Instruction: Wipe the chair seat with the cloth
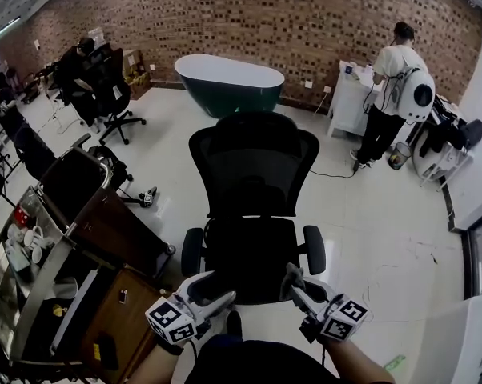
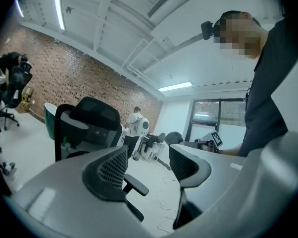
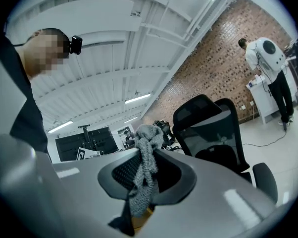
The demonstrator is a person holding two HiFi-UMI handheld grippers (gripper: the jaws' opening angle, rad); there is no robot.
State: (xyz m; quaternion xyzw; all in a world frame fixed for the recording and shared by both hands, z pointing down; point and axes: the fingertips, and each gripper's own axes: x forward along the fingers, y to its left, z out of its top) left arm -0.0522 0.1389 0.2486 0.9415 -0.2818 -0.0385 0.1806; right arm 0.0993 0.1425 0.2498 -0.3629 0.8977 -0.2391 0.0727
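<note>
— What sort of room is it?
— A brick wall (image 1: 265,14) across the back, with a pale, glossy floor (image 1: 385,230) in front of it.
— And the tools?
— The right tool (image 3: 150,158) is clamped tight on a grey cloth (image 3: 148,135). The cloth bunches above the jaws and hangs down between them. The left tool (image 2: 148,156) has its jaws spread wide and grips nothing.
— Where are they?
— Both are at the front edge of the chair seat (image 1: 253,254): the left tool by its front left corner, the right tool and cloth over its front right corner. I can't tell whether the cloth touches the seat.
— And further out?
— The black mesh chair (image 1: 253,174) has its back toward the wall. Behind it stands a dark green bathtub (image 1: 229,98), white inside. On the left, a tabletop (image 1: 41,206) holds a few white cups (image 1: 34,242), but they are too small to see what is in them. On the right, a person (image 1: 393,94) in a white top stands with their back turned.
</note>
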